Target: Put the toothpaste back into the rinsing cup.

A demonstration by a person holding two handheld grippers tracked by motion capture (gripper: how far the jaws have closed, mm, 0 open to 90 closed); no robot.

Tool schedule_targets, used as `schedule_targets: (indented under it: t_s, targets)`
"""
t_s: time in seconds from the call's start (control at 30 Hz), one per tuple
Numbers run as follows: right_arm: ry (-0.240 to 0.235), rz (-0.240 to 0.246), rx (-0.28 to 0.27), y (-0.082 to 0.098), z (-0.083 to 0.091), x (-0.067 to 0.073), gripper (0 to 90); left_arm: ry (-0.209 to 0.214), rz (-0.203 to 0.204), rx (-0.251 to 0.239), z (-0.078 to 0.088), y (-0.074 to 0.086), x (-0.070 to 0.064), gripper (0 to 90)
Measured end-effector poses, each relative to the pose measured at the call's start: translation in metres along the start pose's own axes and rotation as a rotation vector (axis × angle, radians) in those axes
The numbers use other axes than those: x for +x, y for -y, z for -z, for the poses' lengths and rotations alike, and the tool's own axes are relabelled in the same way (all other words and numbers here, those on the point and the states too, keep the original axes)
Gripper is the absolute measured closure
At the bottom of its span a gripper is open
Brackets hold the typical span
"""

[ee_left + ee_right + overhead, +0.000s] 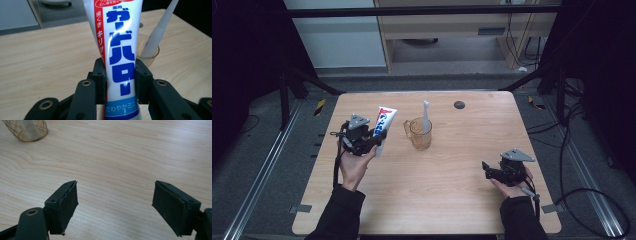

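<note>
While my left gripper clamps the toothpaste tube across its lower body, jaws pressed flat on both sides, I hold the tube off the table, cap end down and crimped end tilted up and away, left of the cup. Gripping low near the cap looks deliberate to me: that part is rounder and firmer, so the pads get a steady bite while the flat crimped end would buckle. Tube is glossy white soft plastic, red stripe down one side, bold blue lettering, light blue band near the bottom; it dents slightly where the pads squeeze. My right gripper rests low on the near right of the table, jaws spread wide with nothing between them, parked well apart from the work so it stays out of the way. Its pads are black rubber, flat, a bit ragged at the edges. Cup is clear amber plastic with a handle and a faceted diamond pattern near its base, standing upright mid-table. A white toothbrush stands in it, leaning on the rim, slim smooth handle. Tabletop is pale wood-grain laminate, matte, rounded corners, with a small dark round thing near the far edge. My guess: the tube goes into the cup next.
</note>
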State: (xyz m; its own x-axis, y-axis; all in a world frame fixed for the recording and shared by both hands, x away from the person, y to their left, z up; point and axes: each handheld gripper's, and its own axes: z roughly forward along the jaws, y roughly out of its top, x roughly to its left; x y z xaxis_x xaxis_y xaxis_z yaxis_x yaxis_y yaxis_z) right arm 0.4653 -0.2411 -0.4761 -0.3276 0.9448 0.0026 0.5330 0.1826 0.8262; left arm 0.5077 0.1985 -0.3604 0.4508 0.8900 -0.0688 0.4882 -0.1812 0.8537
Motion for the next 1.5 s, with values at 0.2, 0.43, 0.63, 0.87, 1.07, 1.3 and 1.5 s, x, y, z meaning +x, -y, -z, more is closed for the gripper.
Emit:
schedule_targets:
  t_s: [0.2, 0.43, 0.63, 0.87, 1.07, 1.3, 1.5]
  targets:
    - [0.004, 0.008, -0.002, 0.000, -0.001, -0.001, 19.4, 0.005, -0.001, -0.056, -0.011, -0.014, -0.008, 67.5]
    - [0.002, 0.006, -0.004, 0.001, -0.001, 0.000, 18.9, 0.007, 0.018, -0.099, -0.026, -0.019, -0.012, 67.6]
    - [0.001, 0.009, -0.003, 0.001, -0.002, 0.000, 18.6, 0.004, 0.036, -0.135, -0.040, -0.021, -0.013, 67.6]
    - [0.006, 0.003, -0.001, 0.002, -0.003, -0.001, 17.5, 0.002, 0.049, -0.182, -0.055, -0.028, -0.016, 67.7]
    - [0.003, 0.001, 0.005, 0.003, -0.004, -0.001, 17.2, 0.006, 0.061, -0.205, -0.066, -0.035, -0.017, 67.8]
    - [0.003, 0.003, 0.003, 0.003, -0.005, -0.001, 17.1, 0.014, 0.066, -0.223, -0.077, -0.036, -0.019, 67.9]
    - [0.004, 0.004, 0.004, 0.003, -0.005, -0.001, 17.1, 0.014, 0.063, -0.225, -0.087, -0.038, -0.023, 67.9]
